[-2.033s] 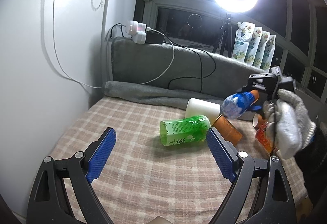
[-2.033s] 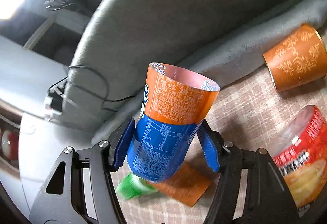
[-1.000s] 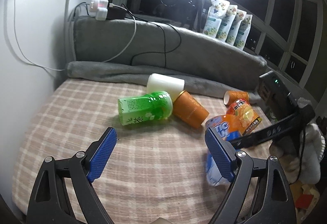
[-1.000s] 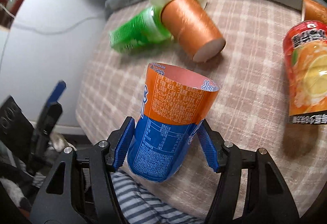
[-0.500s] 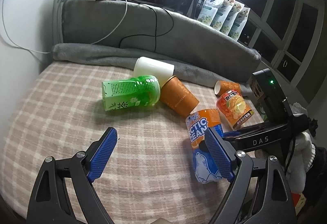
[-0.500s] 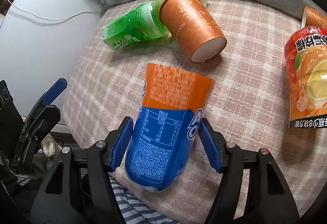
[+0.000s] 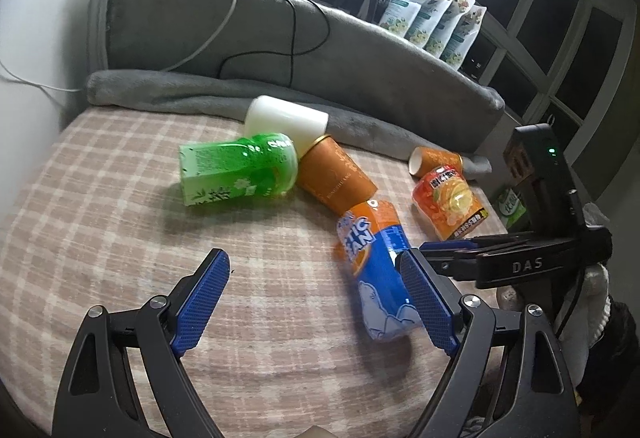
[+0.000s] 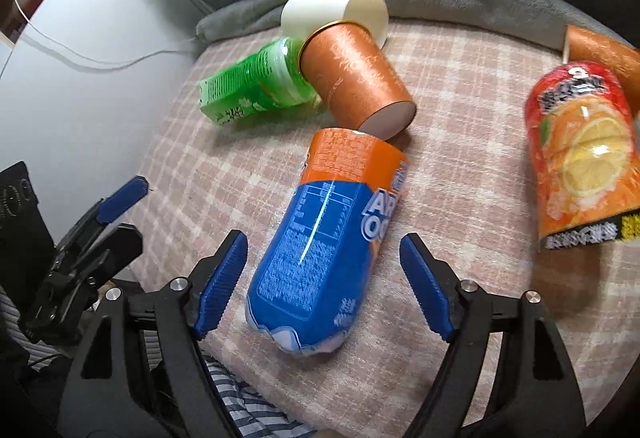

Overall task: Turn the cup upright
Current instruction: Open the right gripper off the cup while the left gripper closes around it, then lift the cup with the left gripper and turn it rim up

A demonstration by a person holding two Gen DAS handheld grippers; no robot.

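Blue-orange cup (image 8: 332, 238) stood between spread right gripper (image 8: 324, 286) fingers, untouched; only L view showed left gripper (image 7: 316, 298), fingers apart.

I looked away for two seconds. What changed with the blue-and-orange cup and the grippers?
The right gripper, which was clamped on the blue-and-orange cup in the air, carried it down to the checked cloth and opened; the cup now stands free between its fingers. The left gripper stayed open and empty. The green cup and the other cups lie as before.
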